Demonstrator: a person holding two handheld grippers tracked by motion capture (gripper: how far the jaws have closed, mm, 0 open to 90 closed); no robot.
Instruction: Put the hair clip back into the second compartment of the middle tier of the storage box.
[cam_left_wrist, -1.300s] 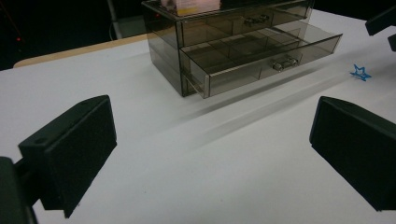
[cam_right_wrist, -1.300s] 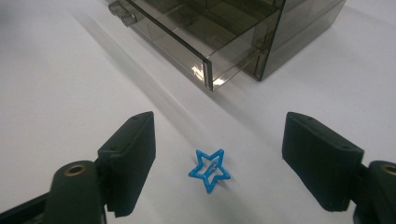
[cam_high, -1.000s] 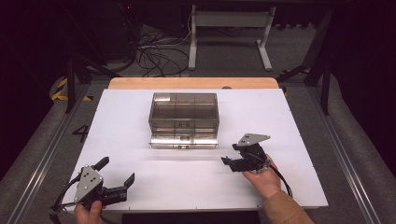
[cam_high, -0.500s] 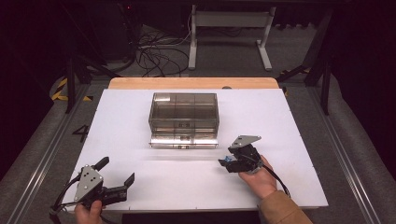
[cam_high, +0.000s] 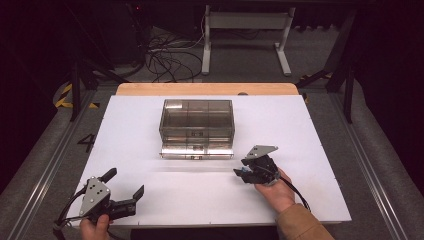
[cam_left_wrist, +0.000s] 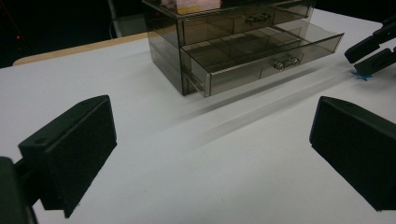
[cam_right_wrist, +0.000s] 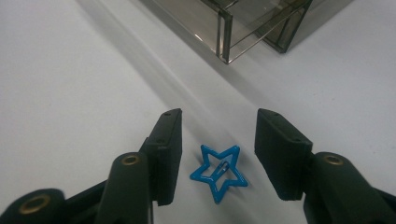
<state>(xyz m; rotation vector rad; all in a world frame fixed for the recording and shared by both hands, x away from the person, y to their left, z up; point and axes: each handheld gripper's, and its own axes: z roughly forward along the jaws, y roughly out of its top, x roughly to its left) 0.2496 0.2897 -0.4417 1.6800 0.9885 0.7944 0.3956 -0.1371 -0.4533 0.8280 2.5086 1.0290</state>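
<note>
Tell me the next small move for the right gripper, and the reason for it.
Probably keep closing the right gripper until its pads meet the blue star clip. Its jaws have just been closing; the clip lies flat on the white table between them, not yet touched. The smoky drawer box has its bottom drawer pulled open.

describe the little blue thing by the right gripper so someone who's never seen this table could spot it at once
On the white table stands a smoky clear drawer box with its lower drawer pulled out. In front of it, toward the right, a blue star clip lies flat between the right gripper's jaws, which have just been closing without touching it. It is the only coloured, star-shaped outline there.
</note>
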